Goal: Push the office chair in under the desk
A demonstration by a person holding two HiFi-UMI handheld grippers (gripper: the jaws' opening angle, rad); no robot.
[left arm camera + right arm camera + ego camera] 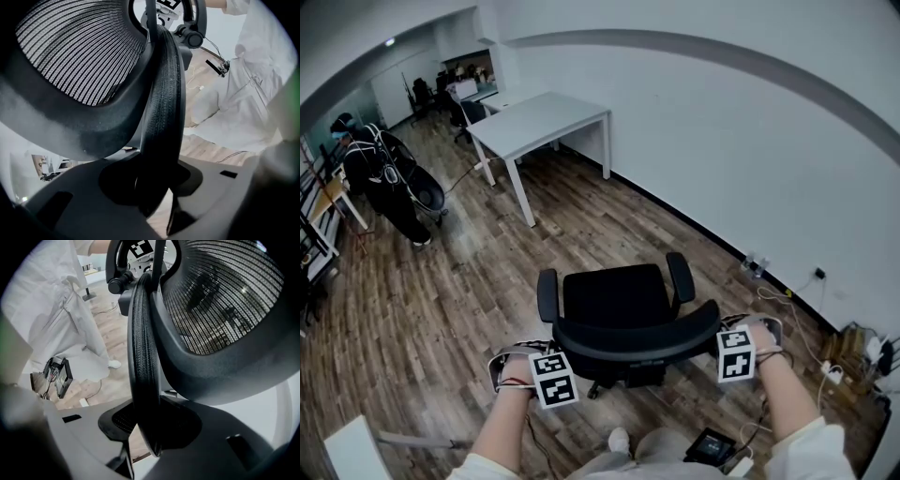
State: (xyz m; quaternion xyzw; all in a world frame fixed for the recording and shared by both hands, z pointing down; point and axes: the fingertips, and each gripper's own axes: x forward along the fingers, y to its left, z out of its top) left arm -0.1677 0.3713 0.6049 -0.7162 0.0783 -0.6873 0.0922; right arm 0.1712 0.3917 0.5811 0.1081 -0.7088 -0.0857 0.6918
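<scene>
Step in hand was judged to be the push itself, at an early stage. The white rectangular desk (539,120) was seen at upper left. The black office chair with mesh backrest and padded seat (617,298) was out on the wood-plank floor (441,309), well apart from the desk and not yet under it.

Left gripper (154,187) was clamped on the left end of the backrest's black ribbed rim (164,93), with the rim pinched between both jaws. Right gripper (145,427) was clamped the same way on the right end of that rim, jaws closed onto it.

Next move, as judged: the chair is to be rolled across the floor toward the desk's open side. Both grips are to be held even so the chair is not swung off line. The armrests (547,295) are to be lined up between the desk legs (522,197) before the last push.

Writing: none readable. No brand or label was found on chair or desk. Only black-and-white square patterns were seen on the gripper cubes (554,378), and these were not text.
</scene>
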